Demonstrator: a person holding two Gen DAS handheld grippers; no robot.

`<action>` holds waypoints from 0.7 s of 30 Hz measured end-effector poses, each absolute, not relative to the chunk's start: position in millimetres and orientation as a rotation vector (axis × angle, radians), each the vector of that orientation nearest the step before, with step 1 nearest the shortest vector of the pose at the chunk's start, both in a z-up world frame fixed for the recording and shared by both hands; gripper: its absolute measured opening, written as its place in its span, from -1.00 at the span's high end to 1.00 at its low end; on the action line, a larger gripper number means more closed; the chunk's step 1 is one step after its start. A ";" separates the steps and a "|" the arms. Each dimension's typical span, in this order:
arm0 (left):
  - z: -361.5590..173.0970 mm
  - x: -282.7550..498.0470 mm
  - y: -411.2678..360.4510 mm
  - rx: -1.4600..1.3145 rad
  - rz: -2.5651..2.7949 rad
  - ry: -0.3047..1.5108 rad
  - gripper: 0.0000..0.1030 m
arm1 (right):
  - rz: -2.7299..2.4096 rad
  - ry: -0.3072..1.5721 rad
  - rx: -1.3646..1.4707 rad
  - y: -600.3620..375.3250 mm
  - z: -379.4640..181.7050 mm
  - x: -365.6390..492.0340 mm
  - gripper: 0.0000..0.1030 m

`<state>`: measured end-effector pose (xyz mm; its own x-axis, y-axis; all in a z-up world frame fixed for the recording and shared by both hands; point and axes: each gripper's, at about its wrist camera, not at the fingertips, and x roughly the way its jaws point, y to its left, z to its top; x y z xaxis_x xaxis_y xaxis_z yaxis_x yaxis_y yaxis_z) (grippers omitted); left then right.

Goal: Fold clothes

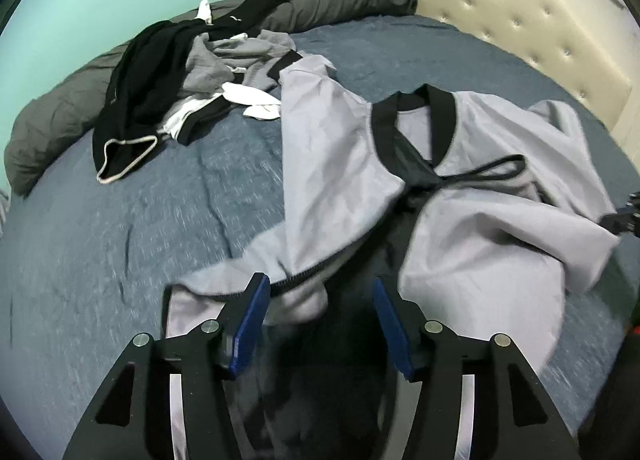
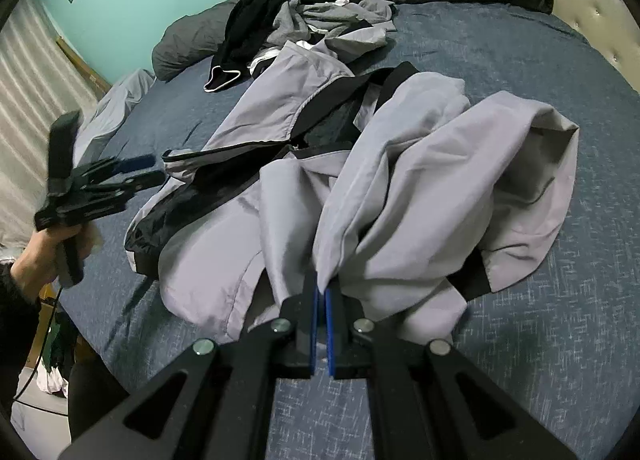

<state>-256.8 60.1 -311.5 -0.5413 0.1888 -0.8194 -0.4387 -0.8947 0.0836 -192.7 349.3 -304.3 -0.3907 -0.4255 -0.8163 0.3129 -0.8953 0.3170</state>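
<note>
- Grey jacket (image 2: 360,180) — crumpled and unfolded on the blue bed (image 2: 540,360); you have no fold made yet.
- Right gripper (image 2: 321,292): jaws clamped on the jacket's near edge.
- Left gripper (image 1: 318,296): jaws spread wide, gripping nothing, at the zipper hem.
- Heaped clothes (image 1: 180,72) — awaiting you behind.

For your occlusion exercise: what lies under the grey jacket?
Under the grey jacket only the blue bedspread shows around its edges. Whatever lies beneath its crumpled folds is covered.
</note>
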 end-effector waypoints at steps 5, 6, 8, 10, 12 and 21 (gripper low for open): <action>-327.8 -278.6 71.0 -1.279 2.436 0.462 -0.24 | -2.281 -0.156 1.397 346.8 -308.7 -199.0 0.95; -332.1 -282.0 72.7 -1.288 2.426 0.472 -0.23 | -2.279 -0.157 1.399 346.0 -309.5 -199.9 0.95; -339.0 -284.7 73.3 -1.306 2.406 0.479 -0.22 | -2.275 -0.152 1.400 344.6 -309.9 -201.4 0.95; -344.7 -285.5 72.6 -1.321 2.387 0.474 0.12 | -2.272 -0.145 1.400 344.0 -310.0 -202.9 0.95; -348.3 -283.3 72.4 -1.328 2.380 0.485 0.87 | -2.272 -0.138 1.401 343.8 -310.2 -204.6 0.95; -301.2 -248.5 32.6 -1.242 2.477 0.432 0.94 | -2.288 -0.130 1.400 347.7 -305.3 -199.7 0.95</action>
